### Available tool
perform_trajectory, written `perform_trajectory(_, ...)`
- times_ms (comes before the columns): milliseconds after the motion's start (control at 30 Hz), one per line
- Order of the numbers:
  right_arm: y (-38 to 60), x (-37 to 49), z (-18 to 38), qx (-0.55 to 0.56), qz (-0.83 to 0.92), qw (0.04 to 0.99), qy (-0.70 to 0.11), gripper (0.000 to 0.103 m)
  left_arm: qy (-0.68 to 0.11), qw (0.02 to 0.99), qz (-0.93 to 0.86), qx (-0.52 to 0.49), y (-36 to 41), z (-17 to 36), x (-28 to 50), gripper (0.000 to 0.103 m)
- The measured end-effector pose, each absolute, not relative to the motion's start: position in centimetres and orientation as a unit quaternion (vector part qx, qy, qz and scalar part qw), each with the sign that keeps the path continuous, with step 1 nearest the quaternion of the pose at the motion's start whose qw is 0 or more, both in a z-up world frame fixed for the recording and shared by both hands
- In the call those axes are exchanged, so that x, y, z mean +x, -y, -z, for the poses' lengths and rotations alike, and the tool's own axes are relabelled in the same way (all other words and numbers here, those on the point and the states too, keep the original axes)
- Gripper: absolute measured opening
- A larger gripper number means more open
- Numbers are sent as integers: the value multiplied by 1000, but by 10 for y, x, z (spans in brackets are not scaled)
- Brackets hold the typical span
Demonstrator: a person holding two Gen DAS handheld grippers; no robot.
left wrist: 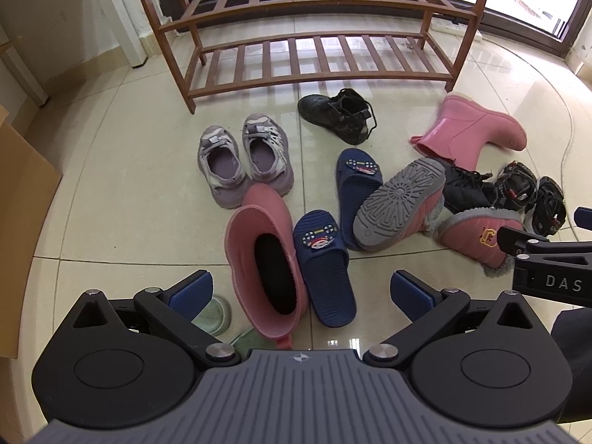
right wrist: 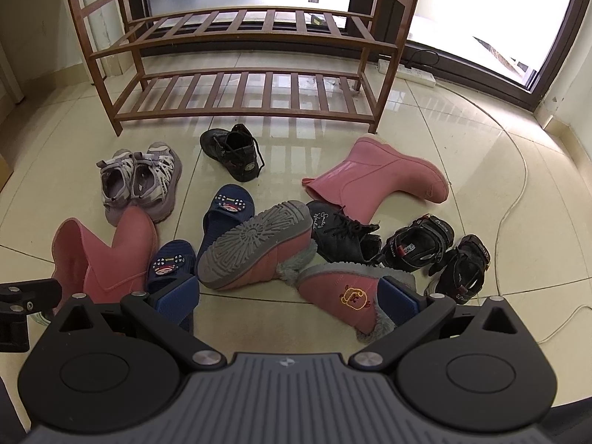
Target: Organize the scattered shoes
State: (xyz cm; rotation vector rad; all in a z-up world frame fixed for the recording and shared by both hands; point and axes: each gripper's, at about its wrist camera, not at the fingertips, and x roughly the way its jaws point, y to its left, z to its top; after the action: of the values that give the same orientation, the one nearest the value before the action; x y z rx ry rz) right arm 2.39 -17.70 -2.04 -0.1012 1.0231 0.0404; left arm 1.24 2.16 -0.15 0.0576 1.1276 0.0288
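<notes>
shoes (right wrist: pixel 255 248) scattered on the floor (right wrist: pixel 462 118) before the rack (right wrist: pixel 240 111)

A home entryway: wooden shoe rack (right wrist: pixel 236 85), tiled floor (right wrist: pixel 481 222), glass door (right wrist: pixel 481 7).

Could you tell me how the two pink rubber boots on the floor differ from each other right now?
The near rubber boot stands upright on its sole, its shaft opening facing up; the far rubber boot lies tipped on its side, opening towards the pile. The near one sits beside a blue slipper; the far one lies near the wooden shoe rack. Both are plain pink.
</notes>
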Motion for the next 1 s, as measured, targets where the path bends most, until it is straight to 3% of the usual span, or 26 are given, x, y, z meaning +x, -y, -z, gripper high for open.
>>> perform_trajectory(400,176,29,16,-19,-28,864,-502,103,-541,840,-26,32,-40,7,16,97)
perform_trajectory(1000,146,6,-54,-52,-29,899,-433,103,-482,871,5,94,-10,-52,-2,96)
